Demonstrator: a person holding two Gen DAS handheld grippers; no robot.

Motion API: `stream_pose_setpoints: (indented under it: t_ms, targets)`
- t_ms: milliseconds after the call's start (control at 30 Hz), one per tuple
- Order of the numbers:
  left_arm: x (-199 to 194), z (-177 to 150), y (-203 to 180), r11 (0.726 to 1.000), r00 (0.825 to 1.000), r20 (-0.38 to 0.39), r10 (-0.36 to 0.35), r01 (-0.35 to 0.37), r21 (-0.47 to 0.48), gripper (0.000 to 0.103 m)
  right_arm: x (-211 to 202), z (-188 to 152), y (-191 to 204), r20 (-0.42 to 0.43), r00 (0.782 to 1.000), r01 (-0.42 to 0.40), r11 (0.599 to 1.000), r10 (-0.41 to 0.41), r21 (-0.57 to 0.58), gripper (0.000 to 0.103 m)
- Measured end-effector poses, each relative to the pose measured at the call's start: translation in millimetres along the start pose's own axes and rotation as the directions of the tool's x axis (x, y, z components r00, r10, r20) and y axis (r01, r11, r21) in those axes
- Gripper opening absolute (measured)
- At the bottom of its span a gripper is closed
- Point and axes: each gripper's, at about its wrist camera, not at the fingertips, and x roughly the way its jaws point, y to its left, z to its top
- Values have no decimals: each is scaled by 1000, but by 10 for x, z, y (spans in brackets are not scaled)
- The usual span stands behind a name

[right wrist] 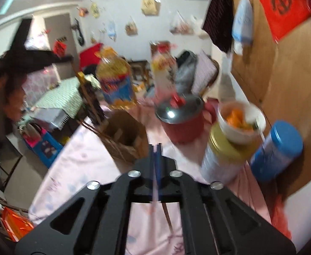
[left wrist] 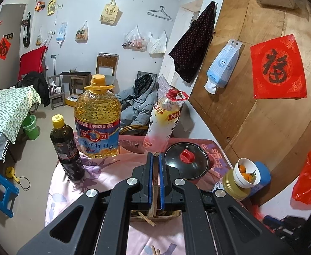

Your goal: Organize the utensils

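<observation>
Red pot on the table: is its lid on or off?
On. The red pot wears its glass lid, which sits flat on the rim with its red knob on top.

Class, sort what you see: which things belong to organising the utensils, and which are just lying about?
Job: wooden holder, chopsticks, left claw, right claw.
Lying about: oil bottle, sauce bottle, lidded pot, fruit bowl, blue tin.

Right gripper (right wrist: 156, 148) closed on a thin chopstick (right wrist: 155, 193) above the pink tablecloth (right wrist: 81, 170); wooden holder (right wrist: 123, 136) far left, red pot (right wrist: 183, 116) far right.
</observation>
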Motion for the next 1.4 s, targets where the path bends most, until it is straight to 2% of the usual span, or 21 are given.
stream_pose_setpoints:
  t_ms: [200, 300, 333, 400, 467, 500, 600, 667, 733, 867, 933, 1000, 1033, 1067, 1100, 1133, 1167, 1200, 1400]
  targets:
    - [20, 10, 65, 1000, 1000, -1, 4, -4, -17, 6, 106, 328, 272, 20, 999, -47, 998, 48, -40, 0]
    - [25, -2, 114, 1000, 1000, -2, 0, 0, -30, 6, 268, 232, 296, -31, 997, -68, 997, 67, -35, 1]
    - [24, -3, 119, 1000, 1000, -2, 1, -1, -30, 6, 390, 143, 268, -83, 993, -88, 996, 85, -27, 3]
    - [29, 2, 124, 1000, 1000, -3, 1, -1, -29, 6, 626, -83, 181, -171, 981, -89, 996, 86, -10, 10]
    - [27, -2, 128, 999, 1000, -2, -3, 3, -32, 6, 871, -374, 9, -257, 965, -54, 998, 58, 21, 39]
    - [32, 3, 130, 999, 1000, -2, -3, 3, -32, 6, 1012, -582, -122, -312, 949, -28, 998, 43, 52, 39]
    - [70, -4, 123, 1000, 1000, -6, -5, 5, -27, 6, 1321, -1123, -579, -443, 896, 66, 982, 19, 176, 39]
    - [104, -8, 118, 1000, 1000, -13, -5, 5, -27, 6, 1464, -1451, -917, -511, 859, 131, 946, 43, 298, 36]
    - [135, -14, 113, 1000, 1000, -20, -4, 4, -27, 6, 1521, -1653, -1096, -535, 842, 169, 912, 64, 374, 34]
    - [199, -18, 101, 1000, 999, -32, -4, 3, -30, 6, 1652, -1807, -1225, -555, 828, 207, 877, 78, 433, 33]
    - [212, -19, 92, 1000, 999, -34, -5, 4, -28, 6, 1713, -1826, -1218, -563, 823, 218, 873, 75, 435, 33]
    - [216, -19, 78, 1000, 999, -34, -5, 4, -23, 6, 1820, -1857, -1212, -589, 805, 242, 872, 64, 426, 30]
    - [219, -20, 70, 1000, 999, -35, -5, 4, -20, 6, 1877, -1888, -1231, -604, 795, 259, 868, 57, 423, 27]
    - [221, -20, 69, 1000, 999, -35, -5, 4, -19, 6, 1924, -1933, -1249, -615, 787, 272, 864, 54, 424, 19]
    - [221, -20, 69, 1000, 999, -35, -5, 4, -21, 6, 1935, -1937, -1253, -613, 789, 287, 866, 29, 410, 17]
    - [222, -20, 69, 1000, 999, -35, -6, 5, -22, 6, 1950, -1939, -1245, -625, 781, 302, 874, 3, 382, 8]
    - [226, -19, 70, 1000, 999, -36, -6, 5, -23, 6, 1948, -1944, -1239, -623, 783, 302, 873, 2, 383, 7]
    - [230, -21, 74, 1000, 999, -37, -6, 5, -23, 6, 1901, -1928, -1220, -609, 793, 297, 871, 3, 390, 7]
    - [255, -20, 96, 999, 999, -40, -11, 10, -36, 6, 1394, -1411, -940, -466, 884, 169, 912, 27, 374, 7]
